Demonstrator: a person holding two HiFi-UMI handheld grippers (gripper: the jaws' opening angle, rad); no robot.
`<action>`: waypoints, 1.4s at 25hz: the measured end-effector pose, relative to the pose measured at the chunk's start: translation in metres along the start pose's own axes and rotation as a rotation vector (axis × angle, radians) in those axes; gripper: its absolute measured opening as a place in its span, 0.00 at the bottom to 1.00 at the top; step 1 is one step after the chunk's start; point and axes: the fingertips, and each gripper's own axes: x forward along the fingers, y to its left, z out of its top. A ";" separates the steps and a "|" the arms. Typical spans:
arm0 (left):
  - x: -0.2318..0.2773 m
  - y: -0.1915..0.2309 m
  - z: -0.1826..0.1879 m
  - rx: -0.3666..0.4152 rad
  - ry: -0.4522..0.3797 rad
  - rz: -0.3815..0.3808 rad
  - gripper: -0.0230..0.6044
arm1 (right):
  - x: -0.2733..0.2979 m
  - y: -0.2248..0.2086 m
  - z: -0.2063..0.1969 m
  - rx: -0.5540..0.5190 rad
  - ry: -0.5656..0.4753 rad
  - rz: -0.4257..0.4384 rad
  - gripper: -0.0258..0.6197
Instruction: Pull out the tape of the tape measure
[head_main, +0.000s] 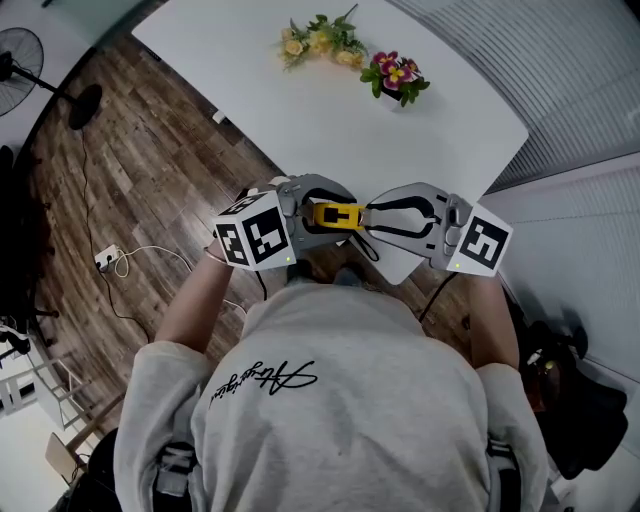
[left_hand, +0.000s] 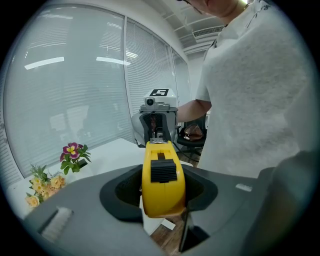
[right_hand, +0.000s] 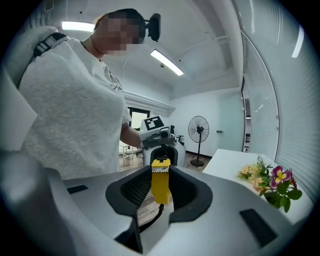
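A yellow tape measure (head_main: 338, 215) is held in the air in front of the person's chest, over the near corner of the white table. My left gripper (head_main: 328, 216) is shut on its case (left_hand: 162, 185), with the black lock button facing that gripper's camera. My right gripper (head_main: 367, 219) faces it from the right. In the right gripper view its pads flank the case's front end (right_hand: 160, 187) with no gap showing, right at the metal end hook (right_hand: 160, 171). No pulled-out length of tape is visible.
On the white table (head_main: 300, 110) lie a yellow flower bunch (head_main: 320, 40) and a purple potted flower (head_main: 395, 78) at the far side. A standing fan (head_main: 20, 55) and a power strip with cable (head_main: 108, 258) are on the wood floor to the left. Window blinds run along the right.
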 end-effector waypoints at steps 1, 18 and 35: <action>0.000 0.000 0.000 -0.006 0.000 -0.001 0.31 | 0.000 0.000 0.001 -0.008 0.000 0.000 0.20; 0.010 0.007 -0.023 -0.045 0.053 0.037 0.31 | -0.001 -0.007 0.020 -0.005 -0.068 0.010 0.19; 0.002 0.029 -0.039 -0.123 0.027 0.115 0.31 | -0.016 -0.035 0.070 0.039 -0.335 -0.016 0.19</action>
